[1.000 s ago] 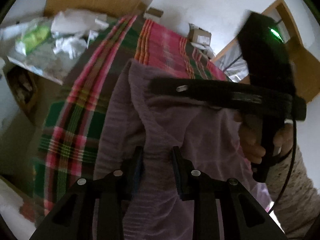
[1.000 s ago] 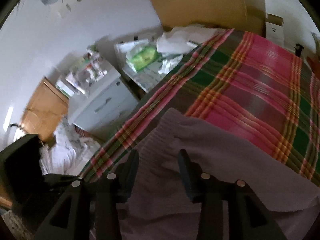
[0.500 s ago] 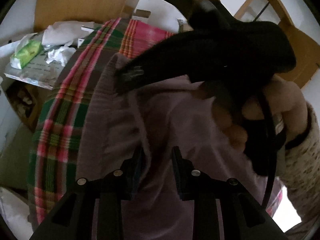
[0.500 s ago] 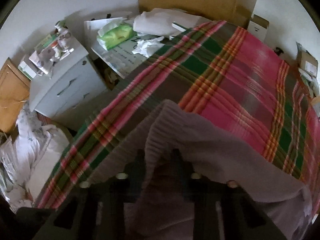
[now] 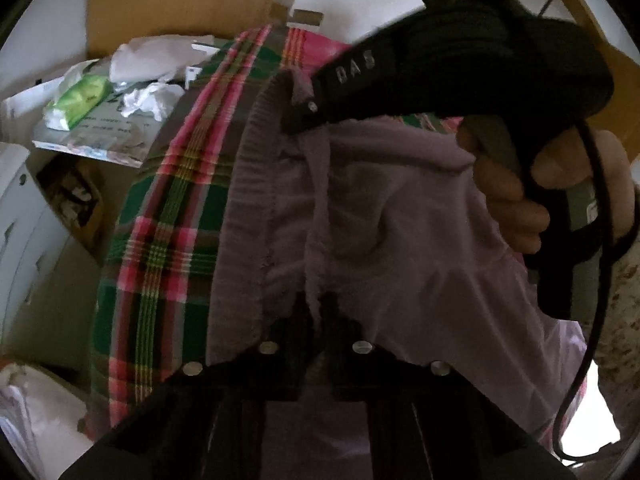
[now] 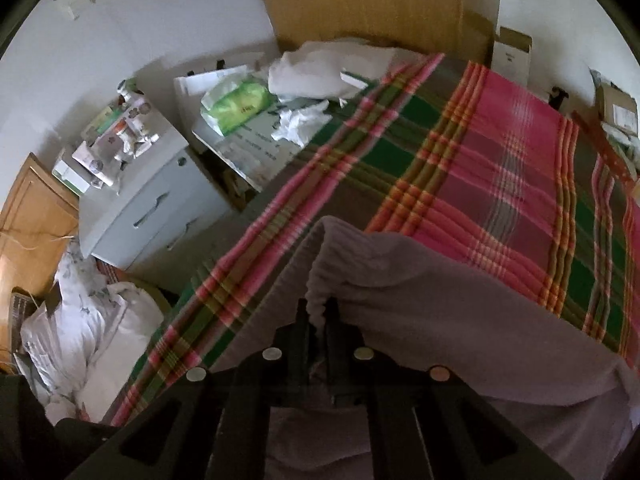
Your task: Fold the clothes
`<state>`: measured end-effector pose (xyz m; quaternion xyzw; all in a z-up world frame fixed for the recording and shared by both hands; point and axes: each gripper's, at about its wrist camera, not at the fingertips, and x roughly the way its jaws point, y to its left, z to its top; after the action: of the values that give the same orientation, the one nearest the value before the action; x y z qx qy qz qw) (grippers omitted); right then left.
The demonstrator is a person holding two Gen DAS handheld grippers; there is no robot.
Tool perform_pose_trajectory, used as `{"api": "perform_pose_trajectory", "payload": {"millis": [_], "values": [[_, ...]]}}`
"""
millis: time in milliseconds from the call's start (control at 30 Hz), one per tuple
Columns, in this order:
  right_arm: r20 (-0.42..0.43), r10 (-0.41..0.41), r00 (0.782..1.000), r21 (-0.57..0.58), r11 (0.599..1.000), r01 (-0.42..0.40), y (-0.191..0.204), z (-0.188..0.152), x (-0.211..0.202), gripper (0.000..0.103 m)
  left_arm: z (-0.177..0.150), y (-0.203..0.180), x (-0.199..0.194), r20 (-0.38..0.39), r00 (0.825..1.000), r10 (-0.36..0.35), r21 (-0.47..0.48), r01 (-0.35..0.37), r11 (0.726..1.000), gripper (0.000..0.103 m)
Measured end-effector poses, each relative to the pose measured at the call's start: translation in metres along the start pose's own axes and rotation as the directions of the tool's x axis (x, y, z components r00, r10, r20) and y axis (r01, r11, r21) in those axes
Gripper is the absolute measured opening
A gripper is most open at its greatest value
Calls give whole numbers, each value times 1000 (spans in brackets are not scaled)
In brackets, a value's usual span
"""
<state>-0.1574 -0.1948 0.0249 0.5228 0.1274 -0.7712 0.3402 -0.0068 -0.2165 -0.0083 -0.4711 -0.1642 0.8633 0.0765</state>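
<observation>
A mauve knit garment (image 5: 400,208) lies on a bed covered with a pink and green plaid blanket (image 5: 160,240). My left gripper (image 5: 317,308) is shut on a raised fold of the garment near its ribbed hem. My right gripper (image 6: 318,312) is shut on a gathered edge of the same garment (image 6: 460,292), lifting it off the blanket (image 6: 500,168). In the left wrist view the right gripper (image 5: 300,116) reaches across the far end of the garment, held by a hand (image 5: 512,208). How the cloth sits between the pads is hidden.
Left of the bed stands a white drawer cabinet (image 6: 152,208) with small items on top. A green wipes pack (image 6: 240,106) and crumpled white material (image 6: 328,72) lie at the bed's far corner, before a cardboard box (image 6: 380,0). White bedding (image 6: 88,328) lies heaped on the floor.
Both grippers were open over the garment a second ago. Both have since shut on folds of it, and the cloth has bunched and risen.
</observation>
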Motion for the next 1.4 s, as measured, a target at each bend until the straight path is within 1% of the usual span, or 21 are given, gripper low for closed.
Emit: {"api": "perform_pose_trajectory", "payload": {"millis": [133, 200, 300, 433, 533, 700, 800, 867, 933, 967, 1033, 1133, 1233, 1333, 1400], "values": [[33, 4, 999, -5, 1000, -4, 5, 6, -2, 6, 2, 8, -13, 45, 999, -15, -41, 17, 999, 5], [44, 14, 999, -4, 1000, -14, 7, 9, -3, 6, 5, 17, -21, 67, 997, -39, -82, 44, 996, 4], [62, 25, 998, -18, 1000, -24, 17, 17, -3, 6, 6, 18, -28, 87, 996, -27, -87, 35, 996, 4], [86, -8, 996, -64, 998, 14, 37, 30, -1, 6, 10, 28, -30, 100, 995, -13, -110, 24, 994, 4], [79, -12, 997, -53, 998, 16, 41, 36, 8, 6, 13, 38, -29, 100, 995, -10, -132, 23, 991, 4], [12, -19, 1000, -28, 999, 19, 35, 29, 43, 6, 10, 46, -17, 60, 998, -15, -153, 24, 988, 5], [27, -19, 999, -32, 999, 20, 33, 24, 44, 6, 10, 48, -14, 60, 998, -22, -166, 31, 986, 5], [7, -21, 1000, -44, 999, 21, 34, 26, 44, 8, 10, 48, -15, 59, 998, -23, -167, 33, 985, 5], [-4, -27, 1000, -67, 997, 27, 37, 28, 40, 9, 9, 46, -16, 54, 998, -20, -165, 28, 986, 6], [4, -21, 1000, -67, 998, 21, 37, 28, 36, 10, 9, 45, -18, 53, 998, -15, -161, 23, 987, 8], [20, -17, 1000, -71, 997, 18, 38, 28, 26, 15, 7, 44, -19, 52, 999, -9, -157, 17, 987, 8], [48, -38, 998, -96, 994, 43, 39, 27, 13, 19, 5, 43, -21, 50, 999, 1, -167, 7, 986, 8], [57, -50, 997, -103, 993, 56, 38, 24, 0, 20, 4, 44, -24, 46, 999, 17, -184, -8, 983, 9], [54, -27, 998, -74, 997, 31, 30, 20, -12, 20, 2, 44, -27, 42, 999, 33, -200, -24, 980, 10], [64, -26, 998, -58, 998, 30, 21, 12, -24, 20, 2, 44, -28, 39, 998, 43, -210, -34, 977, 10]]}}
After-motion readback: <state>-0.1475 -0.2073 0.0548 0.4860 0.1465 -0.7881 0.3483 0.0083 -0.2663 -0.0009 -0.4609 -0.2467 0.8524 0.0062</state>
